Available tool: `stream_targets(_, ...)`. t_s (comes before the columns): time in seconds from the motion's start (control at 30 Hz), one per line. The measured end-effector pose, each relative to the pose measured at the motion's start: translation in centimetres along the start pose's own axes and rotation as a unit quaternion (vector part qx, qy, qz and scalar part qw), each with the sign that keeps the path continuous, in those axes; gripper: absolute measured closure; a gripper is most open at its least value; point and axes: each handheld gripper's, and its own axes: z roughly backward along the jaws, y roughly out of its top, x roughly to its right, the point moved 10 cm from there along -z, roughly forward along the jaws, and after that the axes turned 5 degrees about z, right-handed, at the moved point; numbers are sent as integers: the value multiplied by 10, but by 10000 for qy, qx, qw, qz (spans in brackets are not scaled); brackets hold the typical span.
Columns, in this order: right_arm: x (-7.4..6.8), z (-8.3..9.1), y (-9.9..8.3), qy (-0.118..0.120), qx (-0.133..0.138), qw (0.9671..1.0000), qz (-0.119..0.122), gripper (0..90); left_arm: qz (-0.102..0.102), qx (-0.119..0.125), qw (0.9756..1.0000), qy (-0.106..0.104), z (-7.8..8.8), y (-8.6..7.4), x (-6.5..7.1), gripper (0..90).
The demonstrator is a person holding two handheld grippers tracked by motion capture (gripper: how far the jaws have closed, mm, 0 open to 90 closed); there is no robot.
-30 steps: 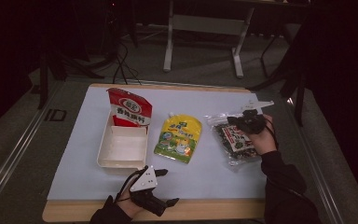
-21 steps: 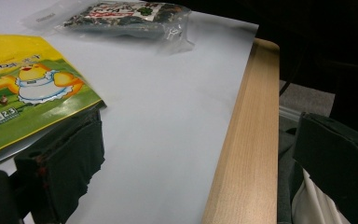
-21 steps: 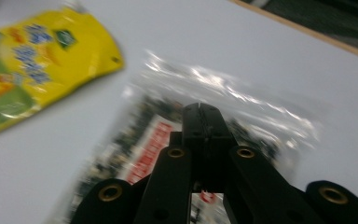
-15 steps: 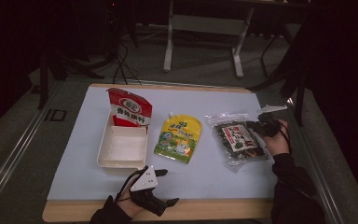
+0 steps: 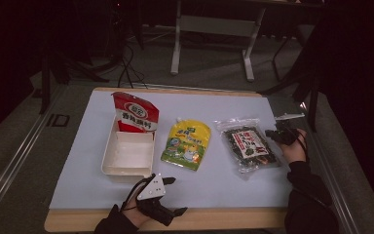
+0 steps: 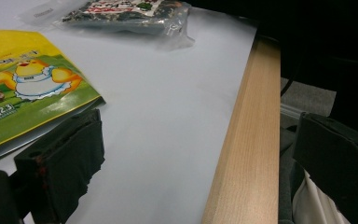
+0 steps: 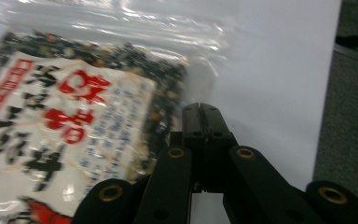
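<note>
So far nothing is packed: the clenched, empty right gripper (image 7: 204, 122) hovers beside the clear dark-seaweed packet (image 7: 70, 107), white tray (image 5: 128, 155) bare.

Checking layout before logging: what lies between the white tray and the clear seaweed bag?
The yellow-green pouch lies flat between the tray and the seaweed bag, touching neither, as the high view shows.

A red pouch (image 5: 135, 113) stands at the far end of a white tray (image 5: 128, 155) on the left of the bench (image 5: 233, 219), its lower edge inside the tray. Just right of the tray, a yellow-green spouted pouch (image 5: 187, 145) lies flat on the pale sheet (image 5: 78, 161). Beyond the bench, a grey metal frame (image 5: 213, 34) stands on the floor.
</note>
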Motion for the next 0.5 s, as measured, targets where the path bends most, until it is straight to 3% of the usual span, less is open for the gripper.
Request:
stream_targets(0.2,8,-9,-13,-73,-170,9997,-146,900,11,-3,10000,4,0,0,-1,35)
stream_targets(0.5,2,-15,-18,-44,-279,9995,-121,900,0,-9,10000,12,0,0,0,35)
